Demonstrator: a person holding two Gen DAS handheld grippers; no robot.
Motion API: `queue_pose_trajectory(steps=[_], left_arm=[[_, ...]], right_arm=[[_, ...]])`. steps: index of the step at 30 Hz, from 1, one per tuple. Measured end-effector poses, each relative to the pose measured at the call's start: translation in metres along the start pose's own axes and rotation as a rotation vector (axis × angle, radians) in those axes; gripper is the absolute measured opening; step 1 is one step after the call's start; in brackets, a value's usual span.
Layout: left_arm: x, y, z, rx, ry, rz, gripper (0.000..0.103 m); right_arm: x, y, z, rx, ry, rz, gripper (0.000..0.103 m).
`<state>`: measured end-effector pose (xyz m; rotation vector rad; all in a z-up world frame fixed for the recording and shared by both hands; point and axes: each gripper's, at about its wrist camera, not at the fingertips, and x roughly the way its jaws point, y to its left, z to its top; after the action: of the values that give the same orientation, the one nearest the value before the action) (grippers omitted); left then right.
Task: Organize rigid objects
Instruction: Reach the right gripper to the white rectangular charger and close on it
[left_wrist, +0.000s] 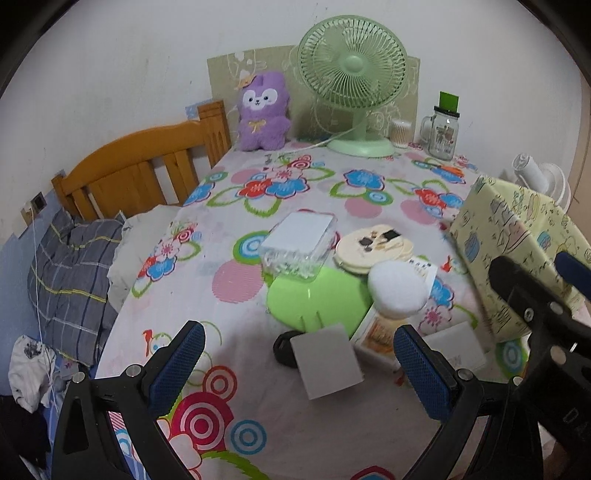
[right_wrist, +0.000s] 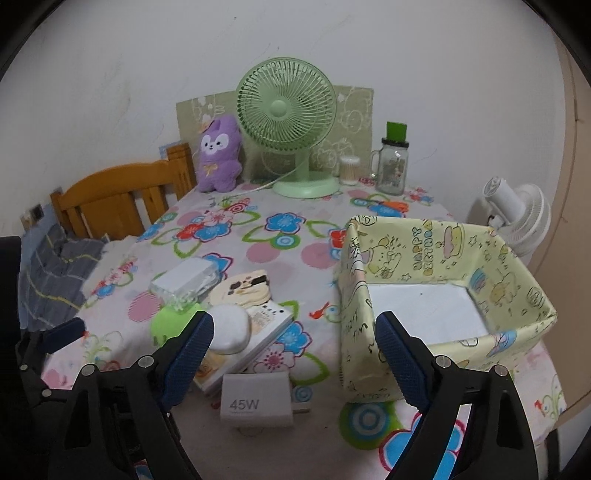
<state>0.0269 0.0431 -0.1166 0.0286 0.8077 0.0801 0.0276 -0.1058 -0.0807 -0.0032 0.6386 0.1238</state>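
Note:
A cluster of small objects lies on the floral tablecloth (left_wrist: 229, 206): a clear plastic box (left_wrist: 299, 243), a round cream compact (left_wrist: 373, 245), a white puff (left_wrist: 397, 288), a green plastic piece (left_wrist: 317, 299), a grey square card (left_wrist: 325, 360) leaning on a black item (left_wrist: 282, 347), and a flat printed packet (left_wrist: 376, 334). My left gripper (left_wrist: 299, 369) hovers open just before the card, gripping nothing. My right gripper (right_wrist: 293, 356) is open above a white 45W charger (right_wrist: 255, 402), with the yellow paper-covered box (right_wrist: 443, 295) to its right, holding nothing inside.
At the table's back stand a green fan (right_wrist: 288, 125), a purple plush toy (right_wrist: 218, 155), a cotton swab jar (right_wrist: 349, 170) and a glass mug jar (right_wrist: 391, 170). A wooden bed frame (left_wrist: 140, 173) lies left. A white fan (right_wrist: 517, 218) is right.

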Motion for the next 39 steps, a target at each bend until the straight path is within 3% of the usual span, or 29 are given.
queue_pose_trajectory(steps=[9, 15, 31, 36, 39], left_arm=[[0.016, 0.003, -0.012, 0.004, 0.048, -0.018, 0.103], [0.022, 0.006, -0.014, -0.002, 0.055, -0.021, 0.103], [0.047, 0.0, -0.025, 0.037, 0.081, 0.028, 0.103], [0.047, 0.004, -0.026, 0.026, 0.072, 0.004, 0.101], [0.046, 0.005, -0.027, 0.016, 0.072, -0.026, 0.095]], right_arm=[[-0.004, 0.013, -0.003, -0.027, -0.013, 0.003, 0.087], [0.007, 0.026, -0.011, -0.06, 0.055, 0.027, 0.079], [0.055, 0.021, -0.036, 0.023, 0.262, 0.031, 0.079], [0.058, 0.019, -0.038, 0.042, 0.269, 0.024, 0.078], [0.056, 0.021, -0.037, 0.031, 0.264, 0.032, 0.078]])
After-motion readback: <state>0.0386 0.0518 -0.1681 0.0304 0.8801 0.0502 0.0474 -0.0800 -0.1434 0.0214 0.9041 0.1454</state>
